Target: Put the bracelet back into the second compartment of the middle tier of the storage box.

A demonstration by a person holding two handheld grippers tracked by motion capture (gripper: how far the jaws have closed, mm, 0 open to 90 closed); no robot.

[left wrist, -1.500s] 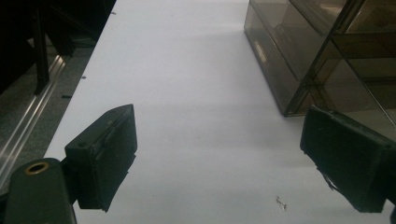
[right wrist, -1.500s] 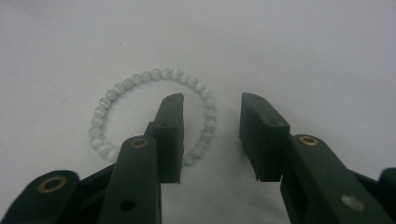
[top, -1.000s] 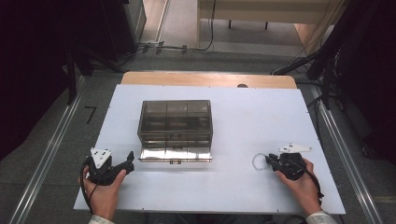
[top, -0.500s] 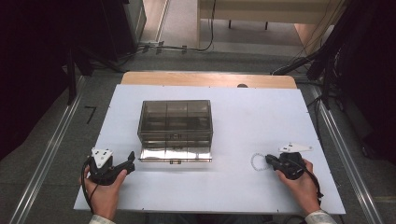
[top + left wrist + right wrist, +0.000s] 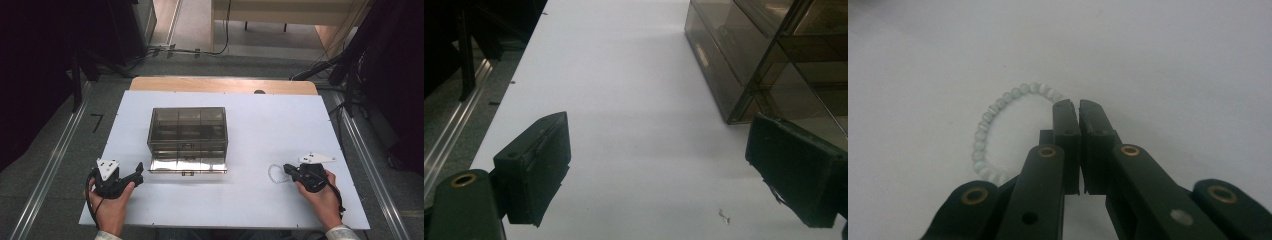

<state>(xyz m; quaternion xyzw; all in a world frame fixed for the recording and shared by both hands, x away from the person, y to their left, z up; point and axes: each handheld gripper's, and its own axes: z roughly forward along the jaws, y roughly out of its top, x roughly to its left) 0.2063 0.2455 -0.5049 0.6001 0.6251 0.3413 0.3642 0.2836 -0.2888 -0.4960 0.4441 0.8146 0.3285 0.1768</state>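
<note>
A smoky clear plastic drawer box stands mid-table, with a shiny panel lying out at its front. A ring of pale beads, a bracelet, lies flat on the white table at the right. My right gripper is shut, its tips over the bracelet's right side. In the right gripper view the bracelet curves left from the closed tips of my right gripper and runs hidden beneath them. My left gripper stands wide open, left of the box front. In its own view my left gripper holds nothing, with the box ahead on the right.
The white board sits on a wooden tabletop that shows along the far edge. Dark equipment and cables ring the table, and metal rails run along both sides. A tiny speck lies on the board near the left gripper.
Hardly anything differs; both hands and grippers stay in the same places and the bracelet has not moved.
</note>
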